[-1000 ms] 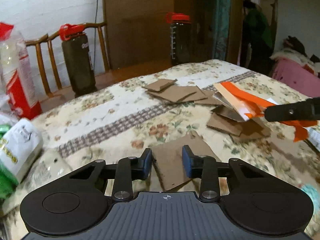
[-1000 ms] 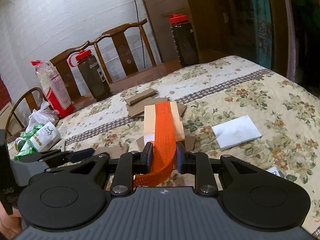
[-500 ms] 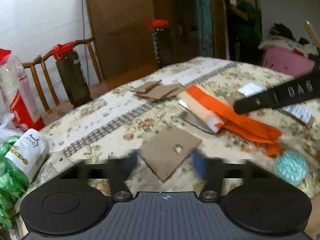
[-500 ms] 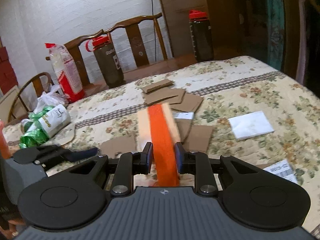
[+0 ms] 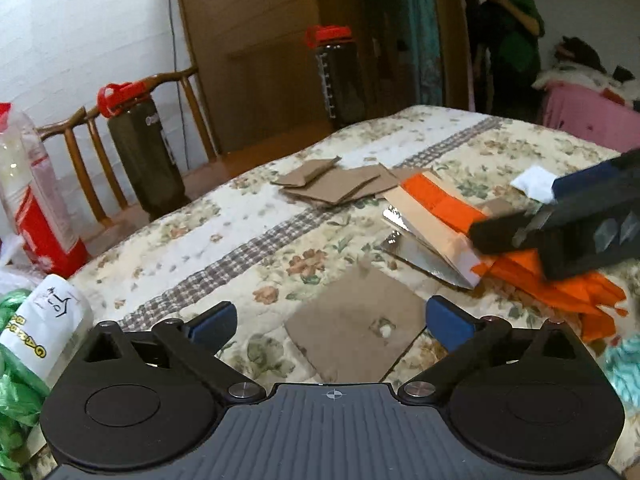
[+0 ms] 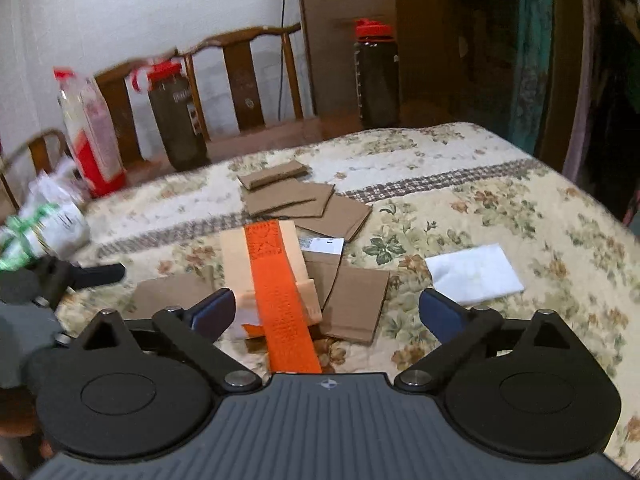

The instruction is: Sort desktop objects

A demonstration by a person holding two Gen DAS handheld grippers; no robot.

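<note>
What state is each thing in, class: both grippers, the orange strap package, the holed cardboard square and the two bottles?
Left gripper: open, empty.
Right gripper: open, empty.
Beige package with orange strap: lying flat on quilt.
Brown cardboard square with hole: flat.
Two dark red-capped bottles: upright, capped.

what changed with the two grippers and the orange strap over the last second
Both grippers let go. The right gripper, shut on the orange woven strap a second ago, now stands open, with the strap and its beige card lying on the floral quilt. The left gripper released the brown cardboard square and opened wide above it. The stack of cardboard pieces stayed put.
</note>
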